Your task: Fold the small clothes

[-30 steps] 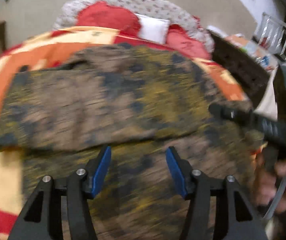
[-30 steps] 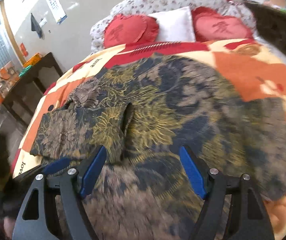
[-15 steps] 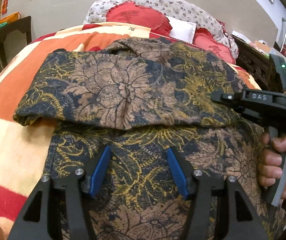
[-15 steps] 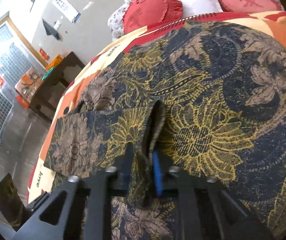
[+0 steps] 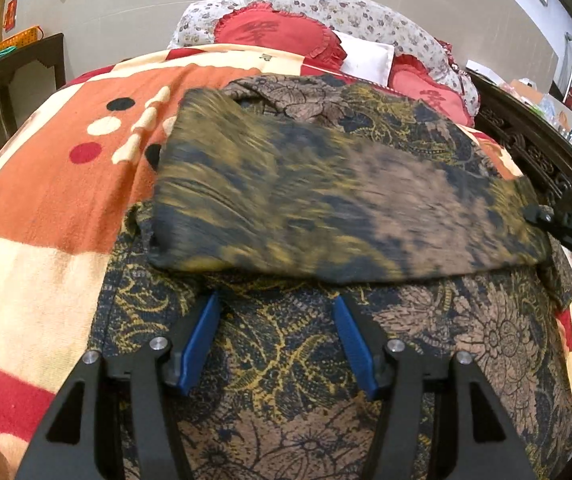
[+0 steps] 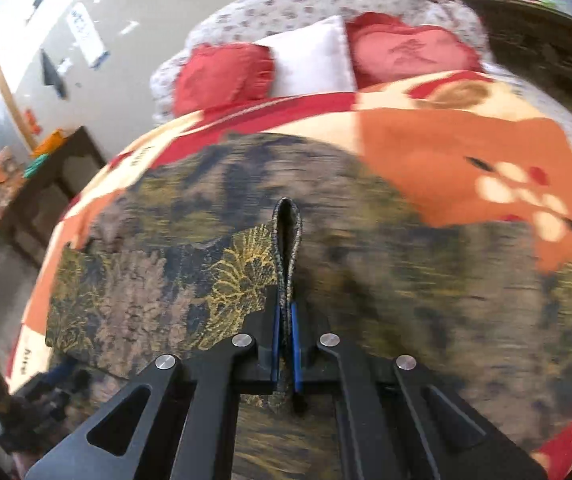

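A dark garment with gold and brown flower print (image 5: 286, 352) lies spread on a bed. Its folded sleeve (image 5: 325, 208) is lifted and stretched across the body of the garment. My right gripper (image 6: 284, 332) is shut on the sleeve's cuff edge (image 6: 286, 240), which stands up between the blue pads. The right gripper also shows at the right edge of the left wrist view (image 5: 565, 228), held by a hand. My left gripper (image 5: 276, 328) is open, low over the garment's lower part, just below the lifted sleeve, holding nothing.
The bed has an orange, red and cream blanket (image 5: 54, 184). Red heart cushions (image 5: 278, 36) and a white pillow (image 6: 309, 60) lie at the head. A dark wooden table (image 6: 54, 184) stands left of the bed; a dark carved bed frame (image 5: 525, 148) is on the right.
My right gripper closed on the sleeve's cuff and has pulled the sleeve across the garment toward the right. My left gripper stayed open and moved a little.
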`<state>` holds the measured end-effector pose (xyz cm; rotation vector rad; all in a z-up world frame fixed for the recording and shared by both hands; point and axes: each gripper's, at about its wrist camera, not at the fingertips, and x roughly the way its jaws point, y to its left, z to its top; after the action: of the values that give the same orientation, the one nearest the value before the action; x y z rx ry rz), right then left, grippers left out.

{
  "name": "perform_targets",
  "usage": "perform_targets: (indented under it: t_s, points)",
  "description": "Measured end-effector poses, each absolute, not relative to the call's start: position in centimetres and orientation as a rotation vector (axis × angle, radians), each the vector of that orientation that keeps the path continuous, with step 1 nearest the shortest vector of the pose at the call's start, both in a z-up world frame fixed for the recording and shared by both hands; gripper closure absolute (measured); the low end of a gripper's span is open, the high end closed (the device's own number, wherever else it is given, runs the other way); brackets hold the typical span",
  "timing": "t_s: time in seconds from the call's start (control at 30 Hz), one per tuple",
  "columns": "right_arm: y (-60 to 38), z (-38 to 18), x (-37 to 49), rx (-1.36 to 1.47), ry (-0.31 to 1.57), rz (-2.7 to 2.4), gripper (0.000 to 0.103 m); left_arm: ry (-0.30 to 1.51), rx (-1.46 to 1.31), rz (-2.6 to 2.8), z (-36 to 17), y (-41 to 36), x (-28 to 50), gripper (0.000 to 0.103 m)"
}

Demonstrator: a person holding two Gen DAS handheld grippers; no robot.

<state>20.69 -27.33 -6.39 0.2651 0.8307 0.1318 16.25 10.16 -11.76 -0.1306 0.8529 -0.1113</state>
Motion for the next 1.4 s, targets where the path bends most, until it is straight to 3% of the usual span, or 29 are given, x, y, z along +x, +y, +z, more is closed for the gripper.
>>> perform_targets:
  t_s: [0.4,0.53,0.6,0.67,0.7,0.77,0.8,0.9,1.2,1.4]
  points:
    - [-31.2,-8.6,19.6,0.301,0.886,0.059,0.097,0.854,-0.109,-0.101,-11.4,9.9,16.2,0.041]
    - [-32.7,-5.9,18.0,0.321,0.813,0.031,0.085,0.728,-0.112,-0.086,-7.7,10.8,14.9,0.040]
    - [-33.3,-4.5,17.0,0.305,0.760,-0.003,0.071,0.654,-0.139,-0.068,-5.5,11.5,15.4,0.021]
    - [-33.4,-3.9,16.7,0.313,0.737,-0.013,0.071,0.604,-0.143,-0.052,-4.1,11.5,17.9,0.009]
    - [-33.2,-3.8,16.8,0.319,0.738,0.004,0.071,0.614,-0.134,-0.057,-4.0,11.2,19.5,0.007]
    - [-31.7,-4.0,17.7,0.288,0.753,0.045,0.079,0.703,-0.089,-0.052,-5.1,10.3,23.9,0.012]
    - [-30.8,-4.3,18.2,0.260,0.765,0.046,0.086,0.739,-0.080,-0.053,-5.8,10.0,25.5,0.020]
    - [-28.9,-5.5,20.0,0.233,0.789,0.027,0.090,0.874,-0.069,-0.050,-8.8,9.5,29.6,0.039]
    - [-31.0,-11.3,23.2,0.272,0.829,-0.089,0.089,0.828,-0.193,-0.032,-11.8,12.8,30.8,0.041]
    - [-31.0,-10.6,23.7,0.256,0.876,-0.093,0.087,0.830,-0.139,-0.003,-11.6,11.8,31.0,0.040]
